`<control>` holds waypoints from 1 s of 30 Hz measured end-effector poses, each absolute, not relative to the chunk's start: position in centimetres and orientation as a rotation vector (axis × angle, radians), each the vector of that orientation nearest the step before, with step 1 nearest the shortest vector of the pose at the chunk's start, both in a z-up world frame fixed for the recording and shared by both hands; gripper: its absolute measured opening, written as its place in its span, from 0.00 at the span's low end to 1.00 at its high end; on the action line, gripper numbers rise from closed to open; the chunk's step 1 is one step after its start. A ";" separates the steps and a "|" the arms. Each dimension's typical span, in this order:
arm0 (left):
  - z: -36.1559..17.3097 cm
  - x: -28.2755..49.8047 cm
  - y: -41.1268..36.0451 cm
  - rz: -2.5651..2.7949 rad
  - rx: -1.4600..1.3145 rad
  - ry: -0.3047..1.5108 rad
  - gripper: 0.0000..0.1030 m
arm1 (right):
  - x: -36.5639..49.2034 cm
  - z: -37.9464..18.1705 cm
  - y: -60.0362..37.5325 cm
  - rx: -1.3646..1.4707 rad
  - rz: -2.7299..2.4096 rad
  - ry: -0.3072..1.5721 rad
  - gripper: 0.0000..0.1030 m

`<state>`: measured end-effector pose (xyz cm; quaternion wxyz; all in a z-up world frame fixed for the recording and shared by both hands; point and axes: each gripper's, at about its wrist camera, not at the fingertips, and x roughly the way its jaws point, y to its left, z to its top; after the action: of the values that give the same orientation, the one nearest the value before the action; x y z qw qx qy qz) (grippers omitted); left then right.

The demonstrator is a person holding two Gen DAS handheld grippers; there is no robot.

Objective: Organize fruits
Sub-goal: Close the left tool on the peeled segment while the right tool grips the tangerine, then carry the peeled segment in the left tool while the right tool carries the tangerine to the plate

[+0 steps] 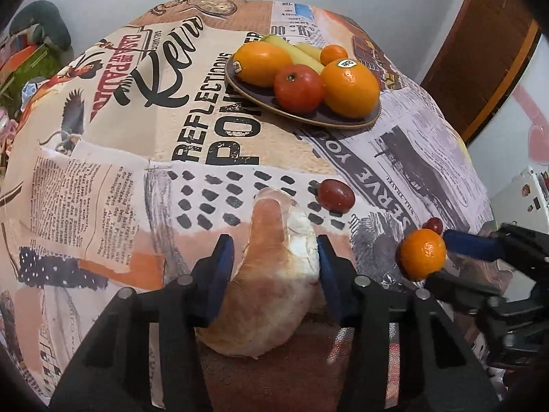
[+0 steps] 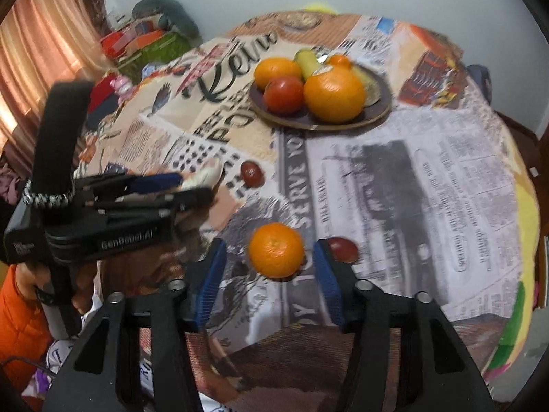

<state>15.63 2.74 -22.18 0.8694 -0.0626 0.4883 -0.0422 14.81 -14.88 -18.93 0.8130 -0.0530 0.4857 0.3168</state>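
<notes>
Even indoor light, strong fisheye warp, one view sharp and one smeared.

The left wrist view is crisp: print on the newspaper-patterned tablecloth [image 1: 206,130] reads clearly ahead of the fingers, and white glare sits on the pale peeled fruit piece [image 1: 274,274] between them. Glossy highlights mark the large oranges on the dark round plate [image 1: 343,122] farther ahead. The right wrist view is motion-blurred, worst on the small round mandarin [image 2: 276,250] and the black handheld gripper [image 2: 192,189] to its left. Warm light glows through the pink curtain [image 2: 51,34] far left. Both frames bend and darken at the corners.
</notes>
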 end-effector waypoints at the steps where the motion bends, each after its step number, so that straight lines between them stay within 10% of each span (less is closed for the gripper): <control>1: -22.2 15.6 2.7 -0.093 -0.126 1.022 0.46 | 14.8 -19.3 -14.7 -0.118 0.675 1.045 0.42; 30: -17.3 16.8 2.6 -0.161 -0.120 0.896 0.21 | 18.8 -14.9 -16.3 -0.072 0.587 0.876 0.33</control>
<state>16.79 2.63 -17.33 0.8964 -0.0578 0.4326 -0.0777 18.83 -16.33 -14.90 0.8636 -0.0345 0.4177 0.2800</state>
